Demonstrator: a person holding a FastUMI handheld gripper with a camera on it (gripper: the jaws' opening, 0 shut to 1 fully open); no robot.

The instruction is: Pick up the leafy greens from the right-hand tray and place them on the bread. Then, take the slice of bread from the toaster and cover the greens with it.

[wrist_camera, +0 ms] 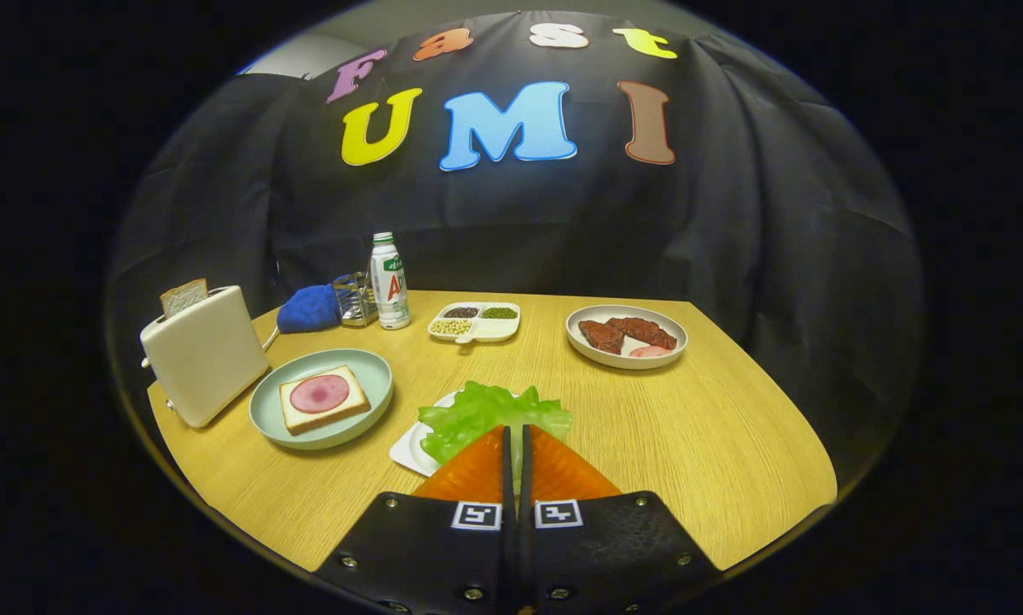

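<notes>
Now hand-held gripper [516, 440] fingers pinch the leafy greens [486, 414].

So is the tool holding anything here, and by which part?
The tool looks shut on the leafy greens, pinching the near edge of the leaf, which lies over the white tray.

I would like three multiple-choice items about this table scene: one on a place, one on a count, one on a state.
1. Where is the bread slice with ham?
A. on the green plate
B. in the toaster
C. beside the bottle

2. How many compartments of the divided dish hold beans?
A. one
B. three
C. five

3. How are the tool's fingers?
A. wide open
C. holding bread
B. nearly closed over the lettuce

Key: 1 A, the slice lies on the green plate. 2 B, the divided dish. 3 B, the tool at the lettuce.
</notes>
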